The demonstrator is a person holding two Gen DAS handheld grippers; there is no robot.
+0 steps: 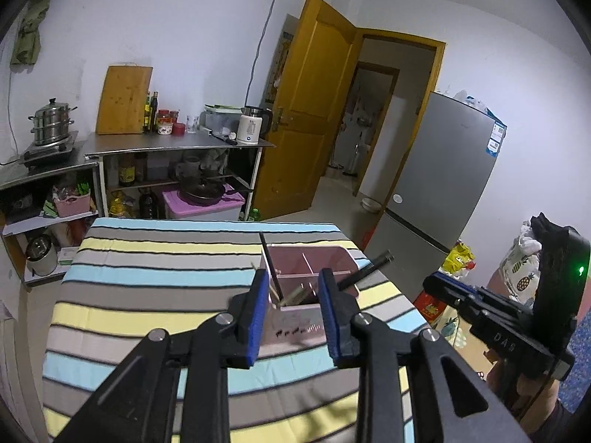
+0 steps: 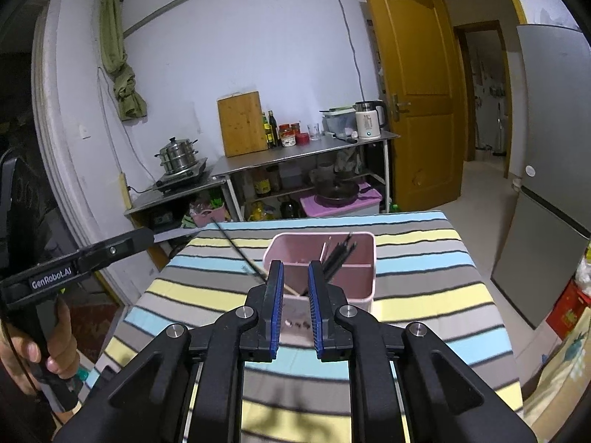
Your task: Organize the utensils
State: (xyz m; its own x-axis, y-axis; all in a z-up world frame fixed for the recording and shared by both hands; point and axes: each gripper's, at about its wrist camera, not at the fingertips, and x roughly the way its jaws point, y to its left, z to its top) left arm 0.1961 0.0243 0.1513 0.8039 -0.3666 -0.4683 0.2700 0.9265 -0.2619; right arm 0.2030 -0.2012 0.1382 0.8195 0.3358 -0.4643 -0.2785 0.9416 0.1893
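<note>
A pink divided utensil holder stands on the striped table; it also shows in the right wrist view. It holds black chopsticks and wooden ones. One long black chopstick leans out of its left side, also in the left wrist view. My left gripper is open and empty, just in front of the holder. My right gripper is open and empty, just in front of the holder. The right gripper's body shows to the right of the holder.
The striped tablecloth covers the table. Behind stand a steel counter with a kettle, jars and cutting board, a steamer pot, an open door and a grey fridge. The left gripper's body is at the left.
</note>
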